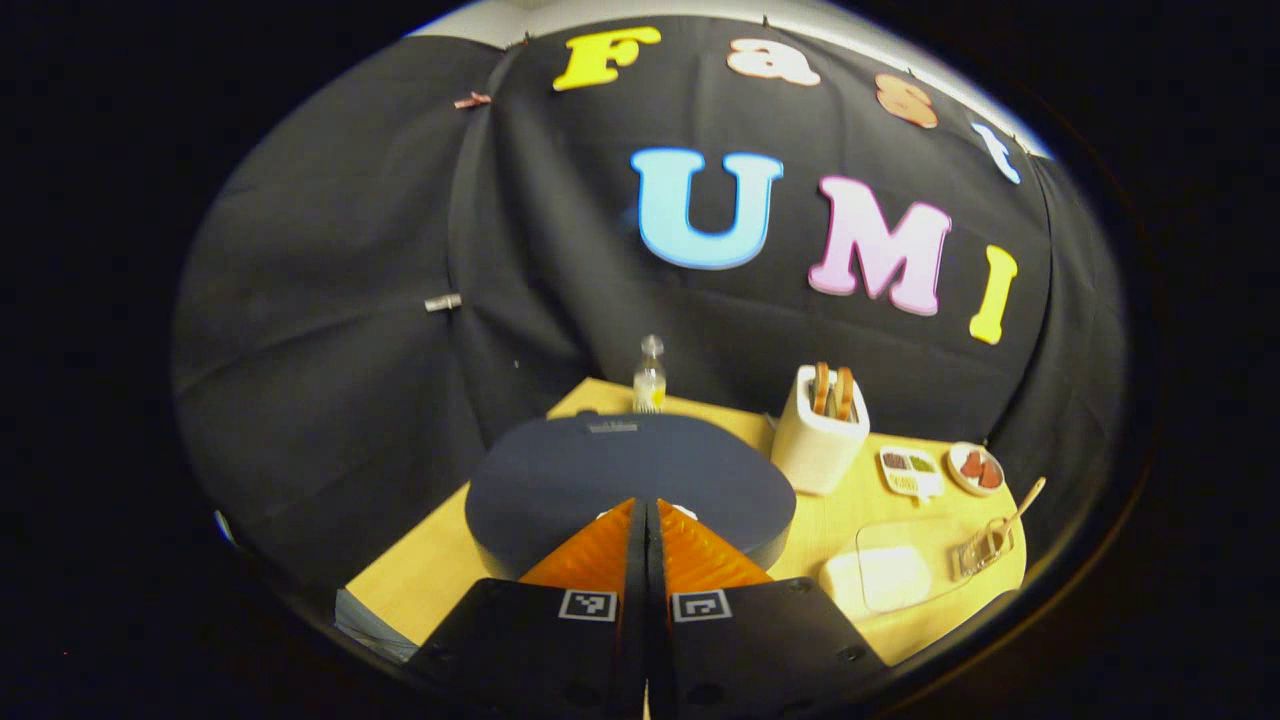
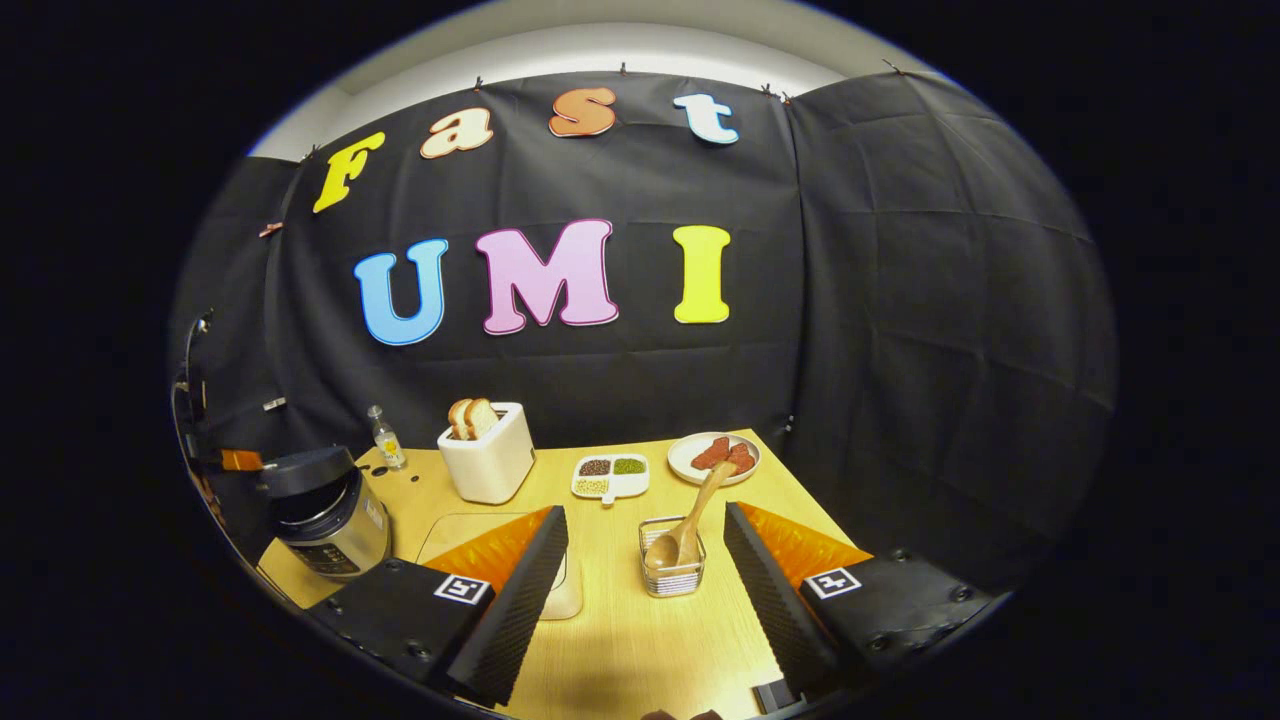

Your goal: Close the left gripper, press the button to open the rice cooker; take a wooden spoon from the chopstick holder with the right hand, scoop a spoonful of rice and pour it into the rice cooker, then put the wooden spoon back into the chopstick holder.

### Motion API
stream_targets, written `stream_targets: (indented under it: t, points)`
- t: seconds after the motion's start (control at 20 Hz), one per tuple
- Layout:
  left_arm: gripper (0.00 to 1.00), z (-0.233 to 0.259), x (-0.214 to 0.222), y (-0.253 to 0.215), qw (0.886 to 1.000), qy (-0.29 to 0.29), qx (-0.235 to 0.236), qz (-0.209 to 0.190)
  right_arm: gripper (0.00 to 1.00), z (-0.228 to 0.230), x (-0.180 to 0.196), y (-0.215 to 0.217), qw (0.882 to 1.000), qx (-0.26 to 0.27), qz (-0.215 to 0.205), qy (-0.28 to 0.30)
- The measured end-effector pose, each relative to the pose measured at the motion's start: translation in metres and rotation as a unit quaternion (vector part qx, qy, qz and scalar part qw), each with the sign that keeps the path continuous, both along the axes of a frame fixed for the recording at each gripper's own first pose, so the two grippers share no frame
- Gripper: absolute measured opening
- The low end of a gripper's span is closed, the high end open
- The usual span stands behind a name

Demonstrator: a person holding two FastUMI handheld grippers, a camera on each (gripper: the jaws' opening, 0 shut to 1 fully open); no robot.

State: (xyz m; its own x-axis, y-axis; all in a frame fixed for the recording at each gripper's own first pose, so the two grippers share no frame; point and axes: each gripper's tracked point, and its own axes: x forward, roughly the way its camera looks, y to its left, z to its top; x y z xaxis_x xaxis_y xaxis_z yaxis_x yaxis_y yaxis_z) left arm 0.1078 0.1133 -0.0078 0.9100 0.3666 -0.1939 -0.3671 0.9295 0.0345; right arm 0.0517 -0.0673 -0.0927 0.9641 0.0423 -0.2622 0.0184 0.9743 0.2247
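With fingers pressed together, the left gripper (image 1: pixel 645 530) hovers low-centre over the rice cooker (image 1: pixel 630 485), seemingly seeking its button, while the right gripper (image 2: pixel 645 560) waits spread, holding nothing.

Matt lid on shiny metal rice cooker (image 2: pixel 325 512); wooden spoon (image 2: pixel 685 525); wire holder (image 2: pixel 672 570).

toaster (image 2: pixel 489 462), bottle (image 2: pixel 383 438), divided dish (image 2: pixel 610 475)

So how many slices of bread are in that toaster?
2, standing side by side in the toaster's top slots: one slice on the left, the other on the right. Any more would be hidden inside.
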Motion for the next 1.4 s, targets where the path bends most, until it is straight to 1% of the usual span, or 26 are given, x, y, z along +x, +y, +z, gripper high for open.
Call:
stream_targets:
  t: [0.1,0.15,0.25,0.4,0.5,0.65,0.7,0.75,0.9,1.0,1.1,1.25,1.4]
  points:
    - [0.07,0.032,-0.009,-0.009,0.999,-0.031,0.019,0.0,0.98,-0.003,0.014,-0.002,1.0,0.005,0.003,0.0]
    - [0.06,0.037,-0.014,-0.014,0.999,-0.032,0.018,-0.002,0.98,-0.006,0.021,-0.004,1.0,0.006,0.003,0.002]
    - [0.07,0.034,-0.024,-0.022,1.0,-0.028,0.014,0.001,0.98,-0.011,0.033,-0.009,1.0,0.01,0.005,0.005]
    - [0.09,0.02,-0.035,-0.043,1.0,-0.024,-0.005,-0.006,0.98,-0.026,0.051,-0.018,1.0,0.017,0.007,0.02]
    - [0.09,0.005,-0.043,-0.051,1.0,-0.02,-0.022,0.0,0.98,-0.036,0.062,-0.021,0.999,0.026,0.011,0.033]
    - [0.1,-0.009,-0.053,-0.062,0.999,-0.014,-0.046,0.017,0.98,-0.057,0.075,-0.019,0.997,0.036,0.032,0.059]
    - [0.13,-0.012,-0.056,-0.069,0.999,-0.014,-0.05,0.014,0.98,-0.065,0.08,-0.019,0.996,0.035,0.038,0.068]
    - [0.22,-0.013,-0.059,-0.076,0.999,-0.015,-0.048,0.013,0.98,-0.071,0.085,-0.021,0.996,0.034,0.043,0.076]
    - [0.68,-0.023,-0.066,-0.097,0.999,-0.006,-0.034,-0.002,0.99,-0.087,0.105,-0.026,0.994,0.041,0.05,0.091]
    - [0.99,-0.031,-0.07,-0.108,1.0,0.006,-0.023,0.004,0.99,-0.104,0.119,-0.028,0.992,0.046,0.053,0.107]
    - [0.96,-0.048,-0.077,-0.118,0.999,0.021,-0.022,0.018,0.99,-0.124,0.133,-0.031,0.989,0.052,0.056,0.126]
    - [0.96,-0.07,-0.082,-0.136,0.998,0.04,-0.042,0.033,0.99,-0.152,0.156,-0.034,0.986,0.054,0.06,0.146]
    - [0.96,-0.095,-0.089,-0.153,0.996,0.06,-0.053,0.048,0.99,-0.181,0.175,-0.034,0.982,0.056,0.071,0.168]
